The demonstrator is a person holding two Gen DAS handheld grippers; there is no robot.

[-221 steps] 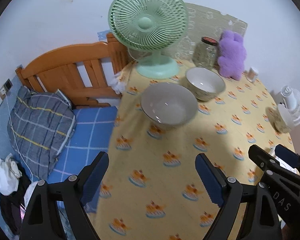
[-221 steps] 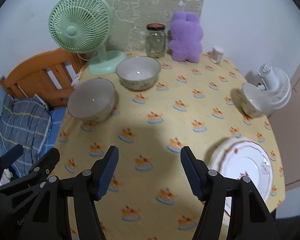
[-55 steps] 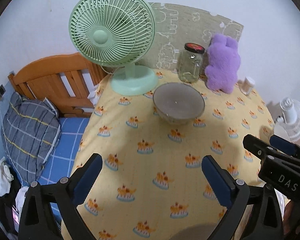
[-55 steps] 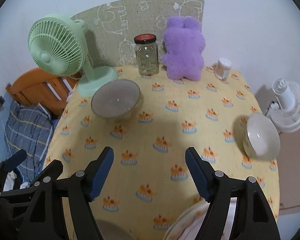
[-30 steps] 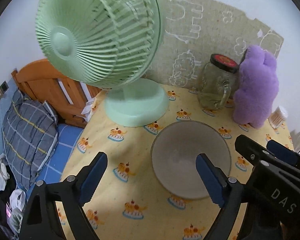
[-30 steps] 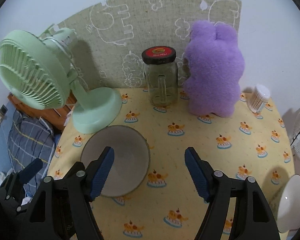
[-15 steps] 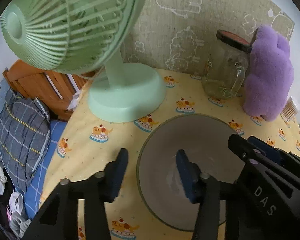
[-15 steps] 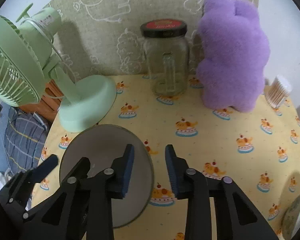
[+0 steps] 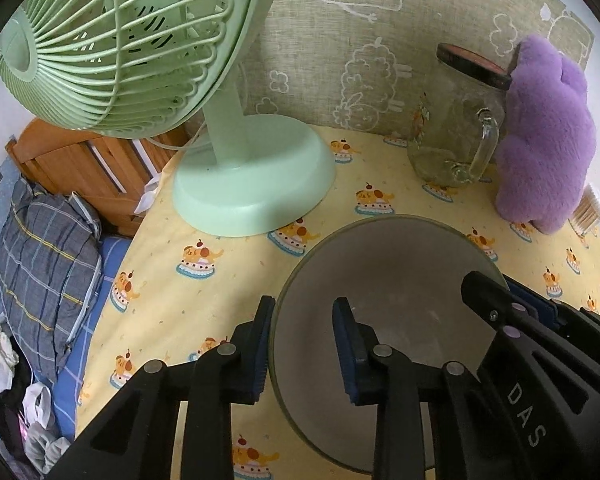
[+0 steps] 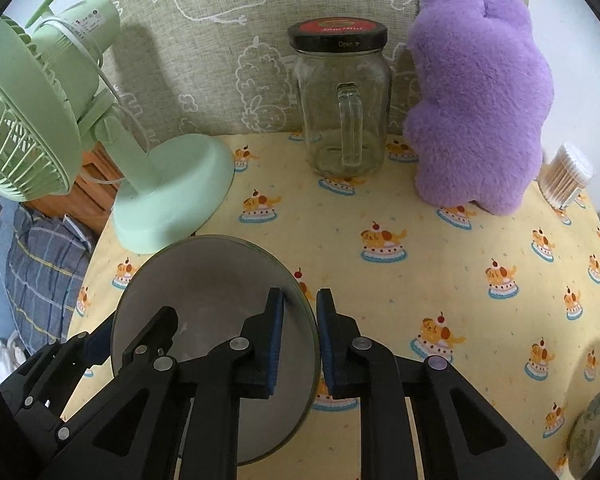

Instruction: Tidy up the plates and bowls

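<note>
A large grey bowl [image 9: 400,272] stands on the yellow tablecloth near the green fan; it also shows in the right wrist view [image 10: 212,276]. My left gripper [image 9: 302,344] straddles the bowl's left rim, one finger outside and one inside, jaws narrowed on the rim. My right gripper [image 10: 300,332] straddles the bowl's right rim, jaws nearly closed on it. Another bowl [image 10: 592,432] sits at the right table edge, partly cut off.
A green desk fan [image 9: 244,168] stands just behind the bowl at left. A glass jar with a red lid [image 10: 344,108] and a purple plush toy [image 10: 476,92] stand at the back. A cotton swab tub [image 10: 568,176] is at right. A bed [image 9: 44,224] lies beyond the table's left edge.
Both grippers have moved forward to the bowl and closed from wide open onto opposite sides of its rim.
</note>
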